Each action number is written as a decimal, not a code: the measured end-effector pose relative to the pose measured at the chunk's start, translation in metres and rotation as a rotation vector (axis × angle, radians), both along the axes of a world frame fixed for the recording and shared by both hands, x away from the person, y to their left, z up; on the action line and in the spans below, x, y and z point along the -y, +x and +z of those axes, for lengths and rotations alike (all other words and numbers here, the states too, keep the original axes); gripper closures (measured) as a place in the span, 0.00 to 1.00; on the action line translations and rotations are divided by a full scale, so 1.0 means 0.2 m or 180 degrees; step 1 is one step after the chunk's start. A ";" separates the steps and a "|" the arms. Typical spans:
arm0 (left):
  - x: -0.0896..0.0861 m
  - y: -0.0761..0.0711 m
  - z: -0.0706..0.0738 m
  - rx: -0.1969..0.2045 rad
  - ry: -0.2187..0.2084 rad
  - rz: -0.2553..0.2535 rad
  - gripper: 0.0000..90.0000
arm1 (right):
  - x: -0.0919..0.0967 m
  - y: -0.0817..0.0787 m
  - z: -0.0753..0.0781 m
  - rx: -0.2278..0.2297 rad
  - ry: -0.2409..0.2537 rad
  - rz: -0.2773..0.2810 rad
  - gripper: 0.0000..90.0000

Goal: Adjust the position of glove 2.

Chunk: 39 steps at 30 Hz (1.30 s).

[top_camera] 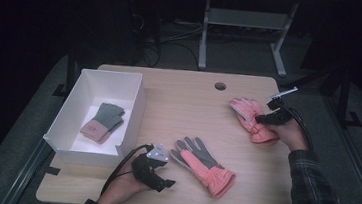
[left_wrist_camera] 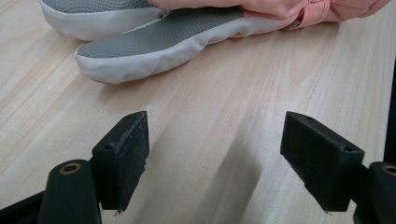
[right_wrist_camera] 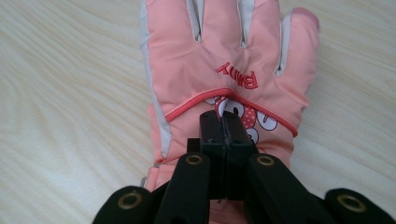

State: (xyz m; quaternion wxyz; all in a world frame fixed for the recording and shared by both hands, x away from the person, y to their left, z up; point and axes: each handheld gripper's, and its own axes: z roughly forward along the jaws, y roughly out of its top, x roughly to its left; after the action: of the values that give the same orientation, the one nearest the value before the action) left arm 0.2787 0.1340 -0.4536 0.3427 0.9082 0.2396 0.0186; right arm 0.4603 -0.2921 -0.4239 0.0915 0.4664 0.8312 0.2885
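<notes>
1. The right gripper (right_wrist_camera: 223, 126) had its two black jaws pressed flat together over the back of a pink glove (right_wrist_camera: 224, 79), near the cuff end. Whether any fabric was pinched between them could not be told.
2. In the right gripper view that glove lay flat on the pale wooden table (right_wrist_camera: 60, 93), fingers pointing away, with red lettering and a spotted cartoon patch on its back.
3. In the high view the right gripper (top_camera: 268, 118) sat at the table's right side, held by a hand (top_camera: 291, 134) in a plaid sleeve (top_camera: 318, 195), on top of the pink glove (top_camera: 248, 113).
4. The left gripper (left_wrist_camera: 215, 163) was released, its jaws spread wide apart above bare wood, holding nothing.
5. Just beyond those jaws, in the left gripper view, lay the grey and white fingers of a second glove (left_wrist_camera: 154, 42), not touching them.
6. From the high view the left gripper (top_camera: 164, 180) was near the front edge of the table (top_camera: 184, 102), a grey three-cornered plate on top, beside the second glove (top_camera: 203, 162), which lay grey palm up with a pink cuff.
7. A white box (top_camera: 133, 102) stood at the table's left side, close to the left gripper.
8. Inside the box lay a grey knitted glove (top_camera: 103, 120) with a pinkish cuff.
</notes>
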 end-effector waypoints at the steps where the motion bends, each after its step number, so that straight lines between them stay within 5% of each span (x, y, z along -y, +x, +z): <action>1: 0.00 0.00 0.00 0.0002 0.0000 0.0001 0.26 | 0.00 -0.01 0.01 0.0005 0.0014 -0.0009 1.00; 9: 0.00 0.00 0.00 0.0007 0.0014 -0.0001 0.26 | 0.03 -0.11 0.10 0.0151 0.0124 0.0069 1.00; 17: 0.00 0.00 0.00 0.0008 0.0018 0.0000 0.26 | 0.04 -0.23 0.18 0.0248 0.0447 0.0136 1.00; 28: -0.01 0.01 0.01 0.0021 0.0052 -0.0026 0.26 | -0.04 -0.42 0.29 0.0421 0.0630 0.0290 0.99; 39: -0.01 0.01 0.01 0.0049 0.0063 -0.0025 0.26 | -0.17 -0.63 0.40 0.0409 0.0787 0.0625 0.99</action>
State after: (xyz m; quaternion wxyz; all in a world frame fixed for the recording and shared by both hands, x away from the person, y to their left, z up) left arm 0.2799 0.1368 -0.4519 0.3356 0.9123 0.2333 0.0266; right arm 0.3333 -0.2590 -0.3448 0.0578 0.3713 0.8233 0.4254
